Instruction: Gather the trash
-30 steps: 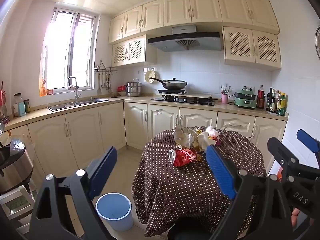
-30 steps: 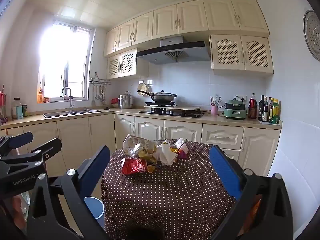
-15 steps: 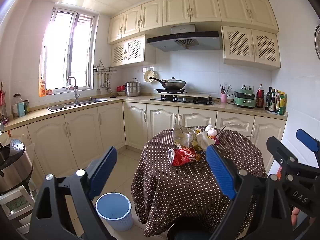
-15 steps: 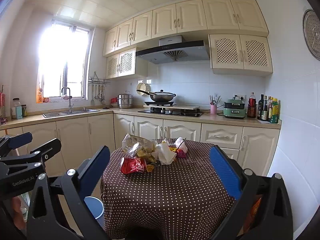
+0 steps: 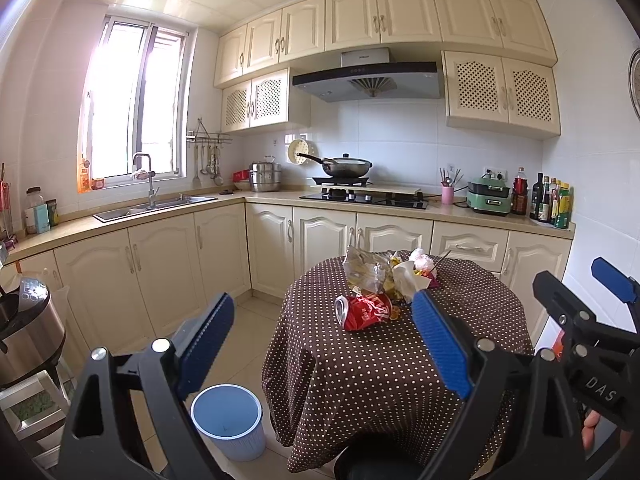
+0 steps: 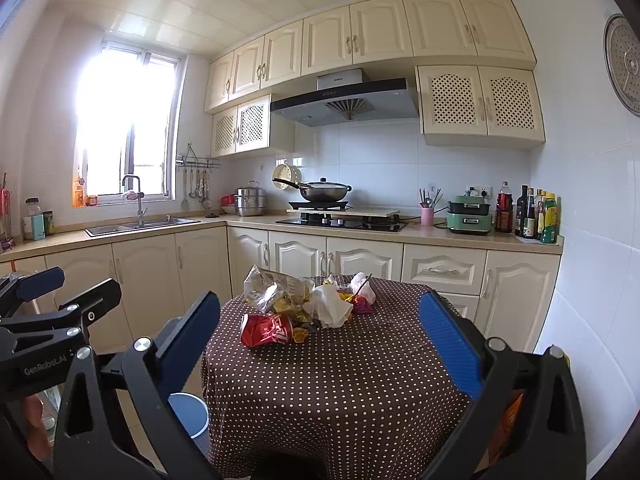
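I'm in a home kitchen: cream wooden cabinets [image 5: 168, 276], a steel sink [image 5: 156, 205], a black gas hob [image 5: 364, 197] with wok.

Crushed red can [image 5: 365, 311] on its side, beside crumpled wrappers [image 5: 384, 274]

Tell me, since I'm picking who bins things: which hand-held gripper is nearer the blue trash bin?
Left. The left hand-held gripper hangs almost over the blue trash bin; the right hand-held gripper is across the table from it.

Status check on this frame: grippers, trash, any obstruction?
Left gripper and right gripper open, empty. Trash pile on table, untouched. Bin on floor. Path unobstructed.
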Demonstrator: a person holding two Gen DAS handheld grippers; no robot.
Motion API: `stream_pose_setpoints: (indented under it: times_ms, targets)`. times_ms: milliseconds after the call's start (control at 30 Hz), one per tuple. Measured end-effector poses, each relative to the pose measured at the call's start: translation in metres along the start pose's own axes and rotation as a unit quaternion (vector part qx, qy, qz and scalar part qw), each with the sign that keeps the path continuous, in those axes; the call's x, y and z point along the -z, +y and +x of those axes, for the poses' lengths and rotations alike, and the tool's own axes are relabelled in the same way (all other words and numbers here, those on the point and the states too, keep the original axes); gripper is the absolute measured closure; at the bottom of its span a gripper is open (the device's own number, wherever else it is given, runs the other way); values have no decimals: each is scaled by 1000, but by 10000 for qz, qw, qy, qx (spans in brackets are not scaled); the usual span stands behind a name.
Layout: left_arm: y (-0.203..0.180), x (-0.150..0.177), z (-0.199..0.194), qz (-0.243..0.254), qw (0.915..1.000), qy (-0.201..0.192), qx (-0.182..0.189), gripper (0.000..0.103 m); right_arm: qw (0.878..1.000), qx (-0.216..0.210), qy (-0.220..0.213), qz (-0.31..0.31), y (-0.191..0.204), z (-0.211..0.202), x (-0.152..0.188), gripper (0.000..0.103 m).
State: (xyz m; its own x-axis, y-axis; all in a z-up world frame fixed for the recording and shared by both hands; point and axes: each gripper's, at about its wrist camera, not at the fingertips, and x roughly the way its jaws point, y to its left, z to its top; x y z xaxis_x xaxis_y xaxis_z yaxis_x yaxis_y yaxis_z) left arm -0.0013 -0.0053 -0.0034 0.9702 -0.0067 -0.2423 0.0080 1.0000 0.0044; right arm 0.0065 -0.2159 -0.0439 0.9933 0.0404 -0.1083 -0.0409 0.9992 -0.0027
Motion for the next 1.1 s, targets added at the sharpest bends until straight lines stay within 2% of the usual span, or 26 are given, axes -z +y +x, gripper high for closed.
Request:
stream_pose_setpoints:
  times_ms: [1100]
  targets:
    - [4, -2, 2, -6, 10000, 50, -4, 15, 9999, -76, 135, 7, 1, 9, -1, 7]
